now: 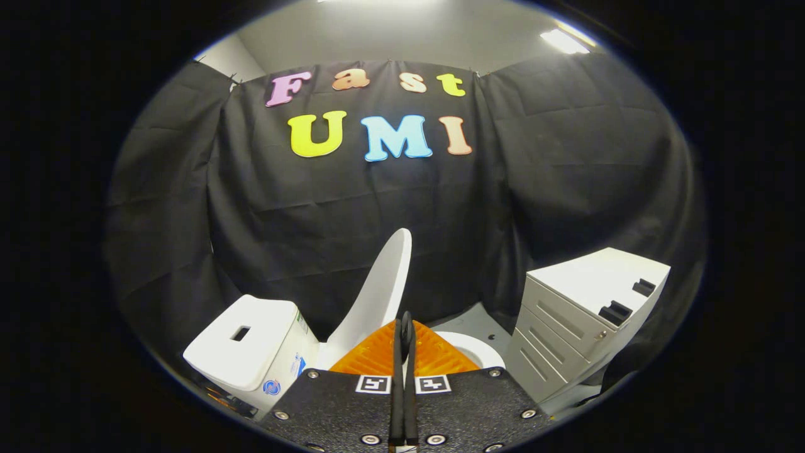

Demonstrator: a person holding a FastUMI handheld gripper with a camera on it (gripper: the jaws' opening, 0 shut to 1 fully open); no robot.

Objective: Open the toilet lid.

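White glossy plastic makes up the toilet lid, which stands raised and tilted back toward the white toilet tank, its inner face turned toward the bowl. The lid rises just beyond the fingers, at about 11 o'clock from their tips. The fingers are pressed together with almost no gap between them, and nothing is held in them; they point straight ahead at 12 o'clock. At about 2 o'clock from the tips a curved piece of the white round toilet seat rim shows, near the fingers. Farther out at 2 to 3 o'clock stands a white drawer cabinet with dark handles on top, apart from the toilet. Grey floor shows between the seat rim and the cabinet. Black cloth wall hangs behind everything.
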